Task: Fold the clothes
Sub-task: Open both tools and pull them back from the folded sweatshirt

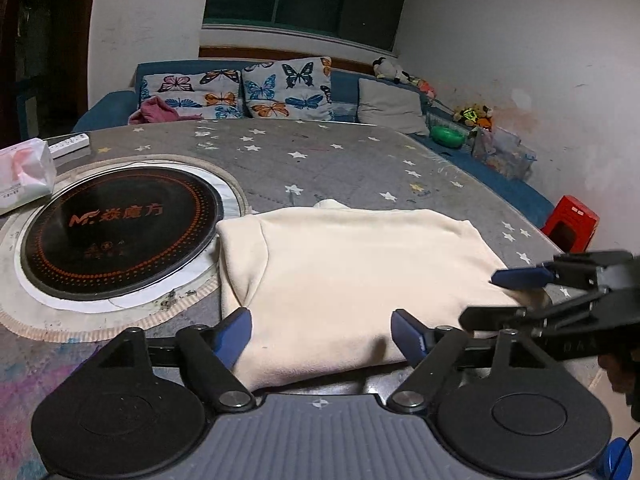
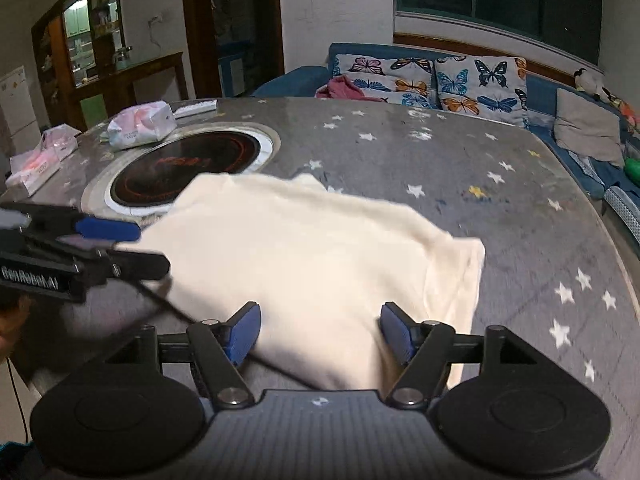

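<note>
One folded garment (image 1: 340, 276); two tools (image 1: 322, 338) (image 2: 320, 334), seemingly unclenched.

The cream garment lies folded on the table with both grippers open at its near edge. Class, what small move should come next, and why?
Probably lower the left gripper and right gripper onto the near edge of the cream garment and close. Both stand open with cloth between their pads but nothing pinched, so another fold needs a fresh grip first.

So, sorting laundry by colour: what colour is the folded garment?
Plain cream garment, no pattern; the left wrist view shows it best.
</note>
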`<state>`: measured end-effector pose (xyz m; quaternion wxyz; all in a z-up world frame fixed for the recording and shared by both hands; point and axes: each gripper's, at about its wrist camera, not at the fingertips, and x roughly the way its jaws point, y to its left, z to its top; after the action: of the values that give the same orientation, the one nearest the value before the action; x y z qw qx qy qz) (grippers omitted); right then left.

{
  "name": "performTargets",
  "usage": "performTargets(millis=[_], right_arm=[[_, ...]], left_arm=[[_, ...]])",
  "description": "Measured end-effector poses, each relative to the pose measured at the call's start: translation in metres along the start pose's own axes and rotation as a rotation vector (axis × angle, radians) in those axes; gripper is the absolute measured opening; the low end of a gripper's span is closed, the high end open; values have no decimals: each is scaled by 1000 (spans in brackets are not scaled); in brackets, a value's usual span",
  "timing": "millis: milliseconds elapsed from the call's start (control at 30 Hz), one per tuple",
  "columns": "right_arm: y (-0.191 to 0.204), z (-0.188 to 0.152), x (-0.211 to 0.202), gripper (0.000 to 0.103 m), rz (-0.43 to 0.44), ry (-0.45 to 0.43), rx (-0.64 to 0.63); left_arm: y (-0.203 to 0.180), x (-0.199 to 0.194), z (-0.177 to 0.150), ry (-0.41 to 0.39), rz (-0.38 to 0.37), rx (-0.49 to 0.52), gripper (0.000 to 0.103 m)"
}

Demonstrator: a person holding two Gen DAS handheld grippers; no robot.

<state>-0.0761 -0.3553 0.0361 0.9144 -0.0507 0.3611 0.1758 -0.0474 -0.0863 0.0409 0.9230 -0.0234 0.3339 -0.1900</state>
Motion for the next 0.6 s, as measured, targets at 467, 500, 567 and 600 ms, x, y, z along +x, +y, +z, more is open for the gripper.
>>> performTargets(millis=[467,500,567,600], right_arm=[[8,-12,-8,69,-41,-25,-30],[8,-10,-10,69,-40,-29,-30],[9,-3,-15,69,-36,-57,-21],[8,1,-16,69,-35,-71,-15]], left_arm=[[11,-13,2,-14,96,-71,94],[11,-13,3,-18,98,-69,94],[8,-12,6,-24,97,-61,96],[6,-11,8,-27,95,-57,96]])
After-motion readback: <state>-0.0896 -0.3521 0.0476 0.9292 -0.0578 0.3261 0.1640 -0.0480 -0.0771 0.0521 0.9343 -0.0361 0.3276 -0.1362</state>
